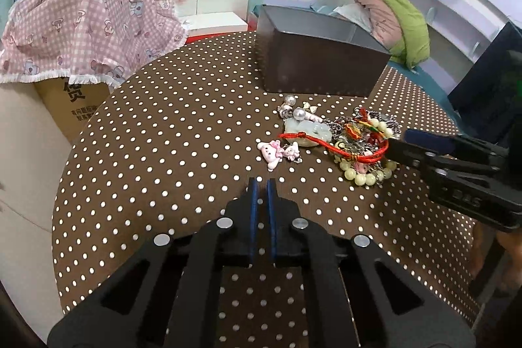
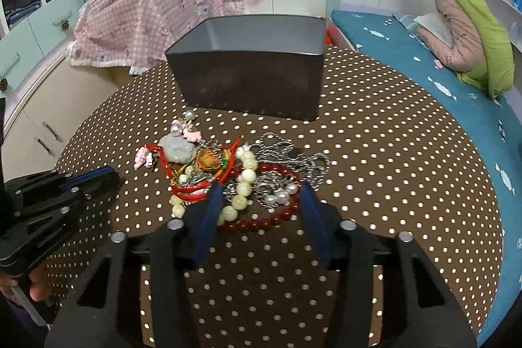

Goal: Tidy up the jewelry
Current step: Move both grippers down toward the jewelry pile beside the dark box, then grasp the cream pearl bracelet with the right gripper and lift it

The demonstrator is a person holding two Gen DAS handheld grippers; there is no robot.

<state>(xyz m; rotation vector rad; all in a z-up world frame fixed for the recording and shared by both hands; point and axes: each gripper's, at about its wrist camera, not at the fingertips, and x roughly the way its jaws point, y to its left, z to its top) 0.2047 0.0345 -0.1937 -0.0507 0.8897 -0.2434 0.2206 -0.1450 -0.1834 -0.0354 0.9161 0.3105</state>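
Sorting jewelry on a round table (image 2: 391, 152) with a brown polka-dot cover.

At left, the left gripper (image 1: 262, 185) hovers above bare cloth, its blue pads nearly together with nothing between them. Centre, the jewelry pile (image 2: 235, 172) lies tangled just in front of the dark open box (image 2: 254, 83): pink charms (image 1: 277, 152), jade pendant (image 1: 306, 131) on a red cord, pale bead bracelet (image 2: 243, 185), dark red bead bracelet (image 2: 270, 217), silver chain (image 2: 293, 155). At right, the right gripper (image 2: 261, 194) stands spread wide, fingers straddling the pile's near edge, gripping nothing.
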